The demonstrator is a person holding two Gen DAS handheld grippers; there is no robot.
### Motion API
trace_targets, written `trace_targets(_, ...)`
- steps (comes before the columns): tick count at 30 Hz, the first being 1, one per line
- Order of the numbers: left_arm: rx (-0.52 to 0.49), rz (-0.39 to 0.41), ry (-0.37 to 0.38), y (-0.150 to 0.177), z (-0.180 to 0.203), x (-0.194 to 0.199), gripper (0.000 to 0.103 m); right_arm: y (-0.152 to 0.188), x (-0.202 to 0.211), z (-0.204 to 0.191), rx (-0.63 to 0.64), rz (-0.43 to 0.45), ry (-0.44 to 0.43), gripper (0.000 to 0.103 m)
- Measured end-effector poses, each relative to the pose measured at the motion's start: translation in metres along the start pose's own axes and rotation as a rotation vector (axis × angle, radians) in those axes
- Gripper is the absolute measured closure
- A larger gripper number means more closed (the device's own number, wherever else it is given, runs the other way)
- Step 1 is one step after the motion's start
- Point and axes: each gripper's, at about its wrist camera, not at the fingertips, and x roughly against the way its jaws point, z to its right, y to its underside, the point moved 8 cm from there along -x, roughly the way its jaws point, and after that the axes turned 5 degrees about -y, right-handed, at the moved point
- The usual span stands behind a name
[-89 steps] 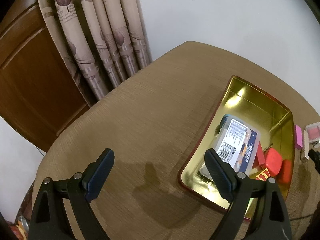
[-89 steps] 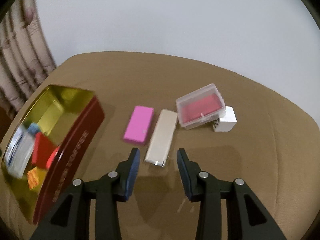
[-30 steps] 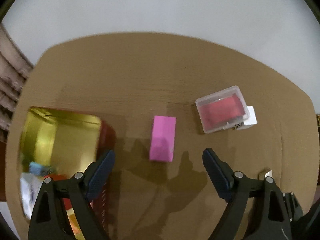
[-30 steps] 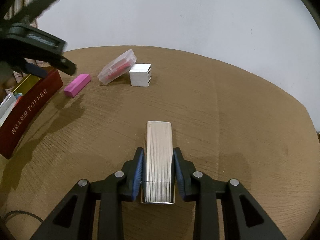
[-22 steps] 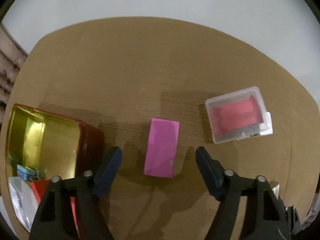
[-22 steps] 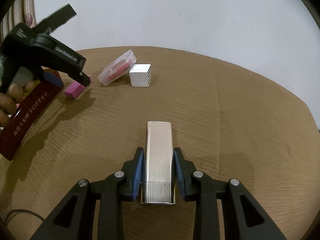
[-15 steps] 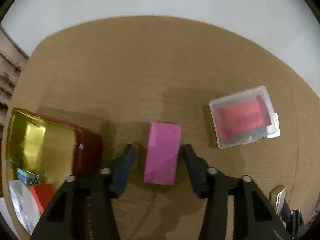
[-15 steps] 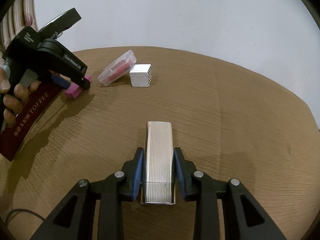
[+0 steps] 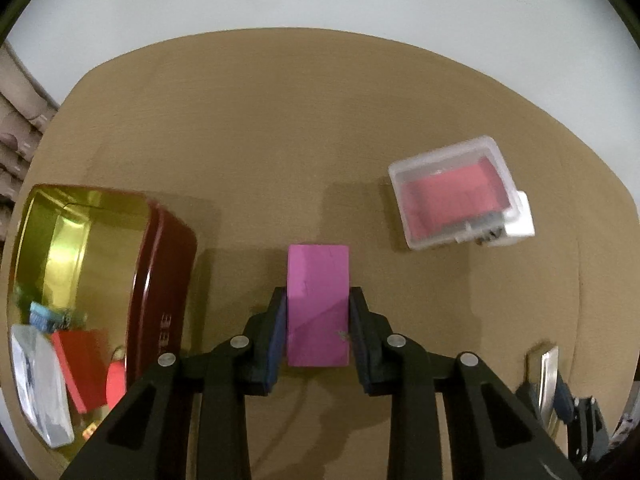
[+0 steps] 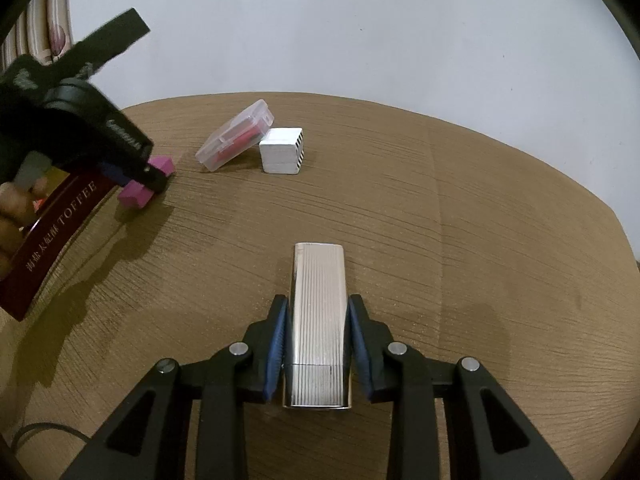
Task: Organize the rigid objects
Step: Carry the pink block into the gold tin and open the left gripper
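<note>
Clearly, the left gripper (image 9: 318, 330) was closing on the pink block (image 9: 318, 300), which lay on the brown table (image 9: 280, 140) just right of the red tin (image 9: 160, 280); both pads already met its long sides. The right gripper (image 10: 318, 344) held the ribbed silver case (image 10: 319, 320) clamped, nearer and well apart. To do this well, I judged, the squeeze should finish square before lifting, then the block should rise clear of the tin's rim, leaving the clear plastic box (image 9: 452, 196) undisturbed.

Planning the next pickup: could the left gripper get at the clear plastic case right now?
Probably not yet: the left gripper jaws are closing around the pink block. The path to the clear plastic case looks unobstructed.
</note>
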Motion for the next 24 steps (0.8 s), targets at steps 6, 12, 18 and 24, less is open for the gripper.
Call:
trace_targets(6, -0.037, 0.018, 0.005, 0.018, 0.011, 0.015, 0.077, 0.001, 0.0, -0.003, 0.004, -0.001, 0.005, 0.072)
trace_targets(12, -0.059, 0.05, 0.029, 0.035, 0.018, 0.043, 0.077, 0.001, 0.0, -0.007, 0.008, 0.0, 0.004, 0.072)
trace_targets(18, -0.073, 0.067, 0.059, 0.051, 0.004, 0.069, 0.077, 0.0, -0.001, -0.006, 0.008, 0.0, 0.003, 0.072)
trace_targets(24, -0.057, 0.072, 0.076, 0.063, -0.013, 0.083, 0.077, 0.0, -0.001, -0.006, 0.009, 0.0, 0.004, 0.072)
